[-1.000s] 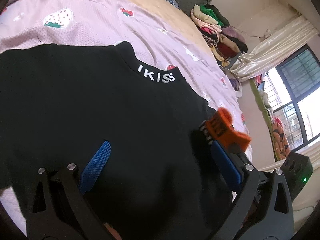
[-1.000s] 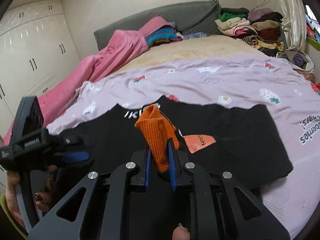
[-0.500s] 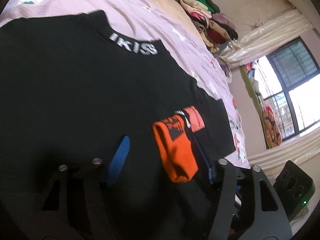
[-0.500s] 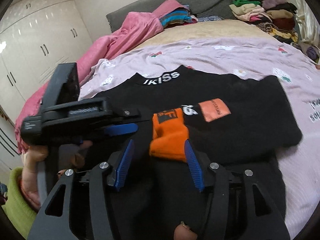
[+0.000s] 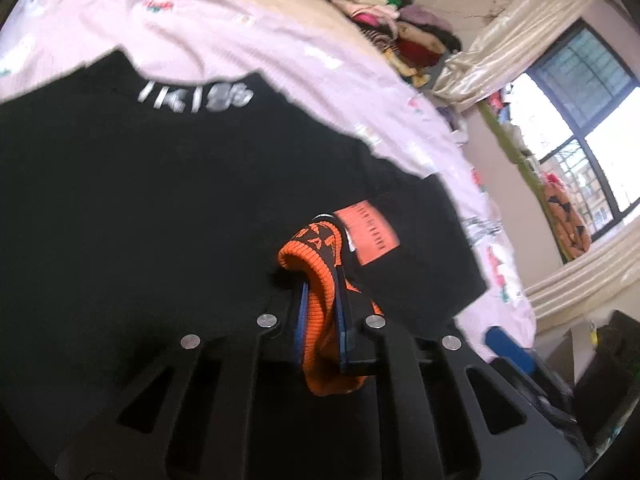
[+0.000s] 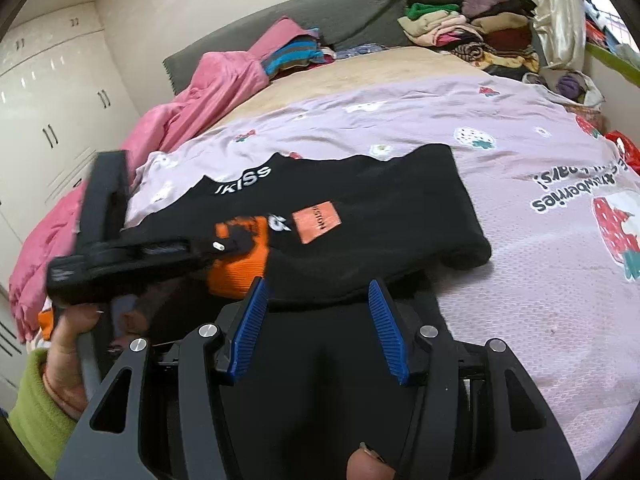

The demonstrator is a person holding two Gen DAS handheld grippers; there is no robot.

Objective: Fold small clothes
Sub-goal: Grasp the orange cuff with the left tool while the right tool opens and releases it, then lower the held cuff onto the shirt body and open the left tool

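Left tool (image 5: 320,300) clamped on the orange sock (image 5: 320,320), lifted just over the black shirt (image 5: 140,220) spread on the bed (image 6: 520,280), likely for carrying aside; right tool (image 6: 320,320) spread wide, empty, hovering above the shirt's near edge, apparently ready for folding.

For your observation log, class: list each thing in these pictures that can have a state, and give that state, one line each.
Left gripper: shut on the orange sock.
Right gripper: open, holding nothing.
Orange sock: pinched between blue pads, over the sweater.
Black sweater: lying flat on the bedsheet, sleeve folded in.
Bedsheet: spread over the bed.
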